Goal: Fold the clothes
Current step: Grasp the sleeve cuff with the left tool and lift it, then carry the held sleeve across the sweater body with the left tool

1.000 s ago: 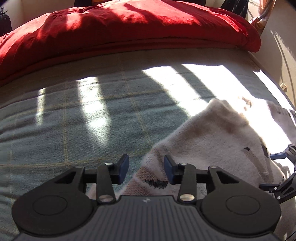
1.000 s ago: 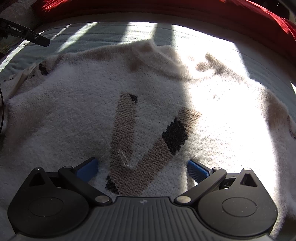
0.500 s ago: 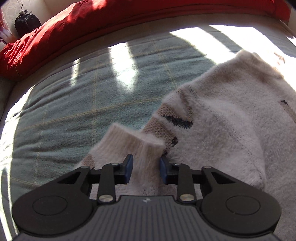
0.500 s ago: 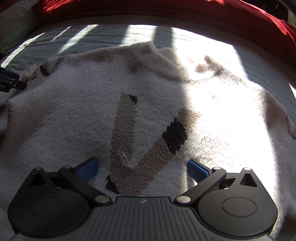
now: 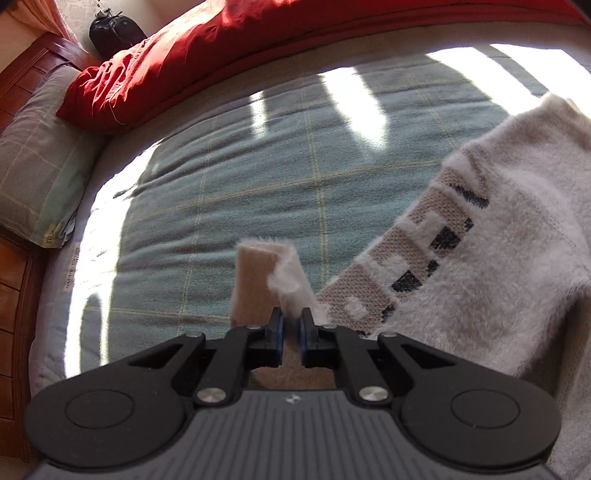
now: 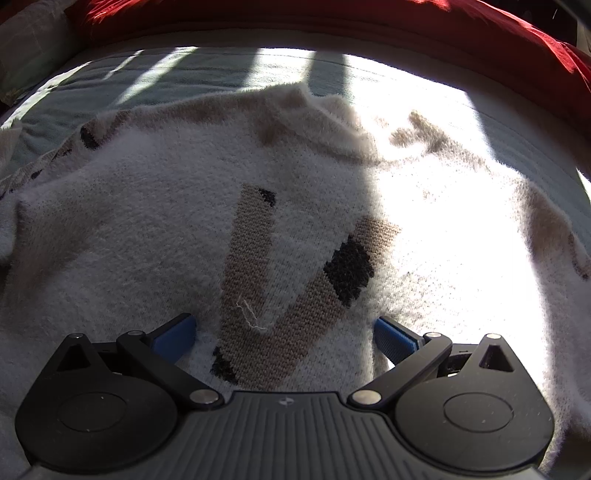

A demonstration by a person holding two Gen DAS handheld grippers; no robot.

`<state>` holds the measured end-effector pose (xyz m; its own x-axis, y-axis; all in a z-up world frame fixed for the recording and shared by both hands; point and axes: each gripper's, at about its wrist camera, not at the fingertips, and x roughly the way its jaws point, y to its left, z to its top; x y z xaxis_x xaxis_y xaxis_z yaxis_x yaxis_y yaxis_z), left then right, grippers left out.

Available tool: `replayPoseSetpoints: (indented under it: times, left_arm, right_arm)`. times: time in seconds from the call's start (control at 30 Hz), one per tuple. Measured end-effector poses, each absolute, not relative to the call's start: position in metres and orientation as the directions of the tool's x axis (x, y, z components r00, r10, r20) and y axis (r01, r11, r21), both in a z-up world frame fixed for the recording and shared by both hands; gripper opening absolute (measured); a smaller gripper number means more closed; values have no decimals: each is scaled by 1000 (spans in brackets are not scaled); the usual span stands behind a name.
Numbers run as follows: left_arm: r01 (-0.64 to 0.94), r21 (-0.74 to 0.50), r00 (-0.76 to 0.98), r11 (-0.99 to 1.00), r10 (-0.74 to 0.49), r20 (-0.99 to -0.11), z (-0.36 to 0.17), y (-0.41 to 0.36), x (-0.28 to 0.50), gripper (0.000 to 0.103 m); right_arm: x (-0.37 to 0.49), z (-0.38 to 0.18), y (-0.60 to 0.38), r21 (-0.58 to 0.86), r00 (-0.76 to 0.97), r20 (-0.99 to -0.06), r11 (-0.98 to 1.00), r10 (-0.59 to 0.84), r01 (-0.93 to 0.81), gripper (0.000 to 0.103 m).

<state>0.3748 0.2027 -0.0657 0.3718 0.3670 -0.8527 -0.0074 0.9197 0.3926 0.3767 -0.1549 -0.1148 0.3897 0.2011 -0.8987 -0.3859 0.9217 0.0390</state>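
A fluffy white sweater (image 6: pixel 155 236) with tan and black knit patterns lies spread on a bed. In the left wrist view its sleeve (image 5: pixel 424 254) runs down from the right, and the tan cuff (image 5: pixel 258 284) stands up between the blue pads. My left gripper (image 5: pixel 290 328) is shut on that cuff. In the right wrist view my right gripper (image 6: pixel 286 334) rests wide open on the sweater's chest, its fingers either side of the tan V pattern (image 6: pixel 258 288), holding nothing.
The bed has a grey-green checked cover (image 5: pixel 258 177). A red duvet (image 5: pixel 258 40) is bunched along the far side. A checked pillow (image 5: pixel 40 166) lies at the left by a wooden headboard (image 5: pixel 22 85). A dark bag (image 5: pixel 114 31) sits beyond.
My left gripper has closed on the sleeve cuff and swung leftward, raising the cuff off the bed. It has left the right wrist view. The right gripper stayed still and open.
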Motion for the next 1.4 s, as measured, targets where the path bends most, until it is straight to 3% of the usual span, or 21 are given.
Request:
replayPoseSetpoints:
  times: [0.17, 0.37, 0.67, 0.77, 0.8, 0.83, 1.03, 1.27, 1.4]
  left_arm:
    - [-64, 433, 294, 899, 431, -853, -67, 230, 351, 7]
    - [-191, 424, 187, 885, 457, -869, -69, 265, 323, 19]
    - [-206, 454, 280, 867, 497, -821, -43, 260, 322, 30]
    - [-204, 348, 357, 915, 400, -844, -35, 260, 333, 42]
    - [-175, 283, 381, 943, 330, -864, -36, 259, 343, 54]
    - [-157, 241, 398, 958, 284, -872, -40, 256, 352, 59]
    - [32, 34, 452, 999, 16, -892, -79, 244, 411, 59]
    - [256, -51, 341, 965, -140, -930, -122, 256, 430, 57]
    - [326, -217, 199, 920, -291, -936, -130, 278, 430, 54]
  right_arm:
    - [378, -115, -154, 37, 387, -901, 922, 198, -386, 103]
    - [379, -115, -153, 34, 380, -905, 922, 192, -385, 103]
    - [379, -102, -147, 33, 385, -900, 911, 206, -410, 103]
    - [377, -93, -139, 53, 392, -887, 898, 243, -438, 103]
    - [377, -91, -135, 63, 391, -883, 891, 260, -450, 103]
    - [377, -89, -131, 74, 389, -879, 884, 277, -461, 103]
    - [375, -87, -103, 73, 368, -878, 846, 306, -529, 103]
    - [366, -95, -92, 39, 349, -904, 859, 248, -510, 103]
    - [361, -97, -83, 6, 360, -909, 870, 210, -494, 103]
